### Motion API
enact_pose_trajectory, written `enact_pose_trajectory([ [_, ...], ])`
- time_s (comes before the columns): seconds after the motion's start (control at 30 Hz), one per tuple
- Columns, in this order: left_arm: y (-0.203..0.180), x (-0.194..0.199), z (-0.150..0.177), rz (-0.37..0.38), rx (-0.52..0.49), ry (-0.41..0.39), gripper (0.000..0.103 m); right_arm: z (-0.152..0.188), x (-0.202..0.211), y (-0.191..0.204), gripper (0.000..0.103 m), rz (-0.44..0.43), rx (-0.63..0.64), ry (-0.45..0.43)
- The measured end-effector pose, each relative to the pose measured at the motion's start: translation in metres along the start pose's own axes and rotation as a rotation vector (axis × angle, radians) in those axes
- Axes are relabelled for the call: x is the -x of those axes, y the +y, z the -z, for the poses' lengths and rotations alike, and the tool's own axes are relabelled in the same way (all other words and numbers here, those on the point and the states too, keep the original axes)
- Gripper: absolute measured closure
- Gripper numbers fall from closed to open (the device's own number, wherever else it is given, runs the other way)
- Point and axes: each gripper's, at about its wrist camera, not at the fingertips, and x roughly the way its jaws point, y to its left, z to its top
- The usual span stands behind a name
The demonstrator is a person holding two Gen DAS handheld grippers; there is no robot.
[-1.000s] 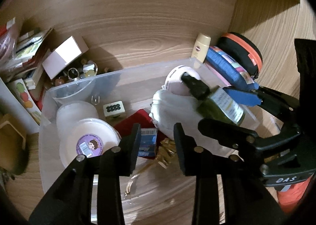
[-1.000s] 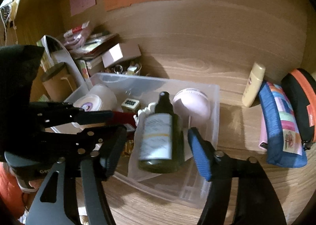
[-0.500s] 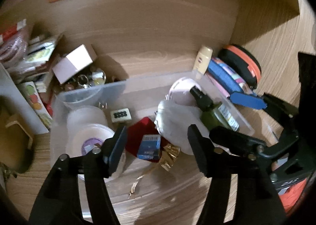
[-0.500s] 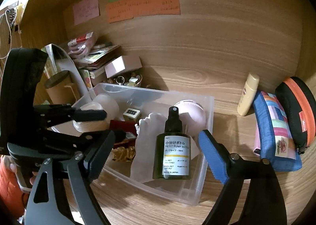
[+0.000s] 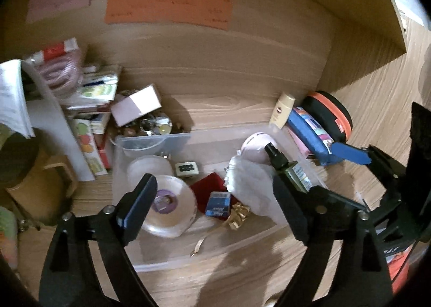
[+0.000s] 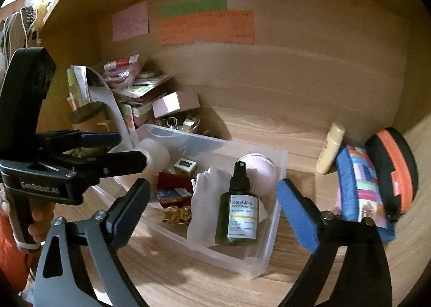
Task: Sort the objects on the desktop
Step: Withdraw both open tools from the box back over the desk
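A clear plastic bin [image 6: 265,262] [image 5: 150,142] sits on the wooden desk. A dark green spray bottle [image 6: 238,212] [image 5: 288,169] stands in its right end beside a white cloth [image 6: 202,212] and a pale round case [image 6: 262,172]. The bin also holds round white containers [image 5: 172,204], a red box [image 5: 208,188], a blue packet [image 5: 218,206] and gold foil [image 5: 238,216]. My left gripper [image 5: 215,207] is open and empty above the bin's front. My right gripper [image 6: 212,212] is open and empty, back from the bottle.
A cream tube [image 6: 330,152], a blue patterned pouch [image 6: 361,188] and a black-orange case [image 6: 393,169] lie right of the bin. A pink box [image 6: 176,103], stacked papers [image 6: 140,89] and a brown mug [image 5: 35,188] crowd the left. Sticky notes [image 6: 206,28] hang on the back wall.
Both grippers have pulled back and up from the bin and opened wider. The spray bottle, lying between the right jaws a second ago, now stands upright in the bin.
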Motion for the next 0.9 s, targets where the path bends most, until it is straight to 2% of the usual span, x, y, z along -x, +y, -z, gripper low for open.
enact_pose_trajectory([
  [0.13,-0.002,0.019,0.008,-0.054,-0.024,-0.028,0.009,0.001,0.014,0.006,0.008,0.047,-0.001,0.000],
  [0.4,-0.003,0.040,0.035,-0.089,-0.057,-0.023,0.008,0.022,0.036,0.023,0.008,0.126,-0.002,0.029],
  [0.7,0.001,0.050,0.080,-0.085,-0.087,0.038,0.007,0.065,0.038,0.046,0.008,0.090,0.007,0.116],
  [0.9,-0.001,0.052,0.105,-0.049,-0.132,0.052,0.008,0.095,0.033,0.064,0.009,0.067,0.051,0.166],
])
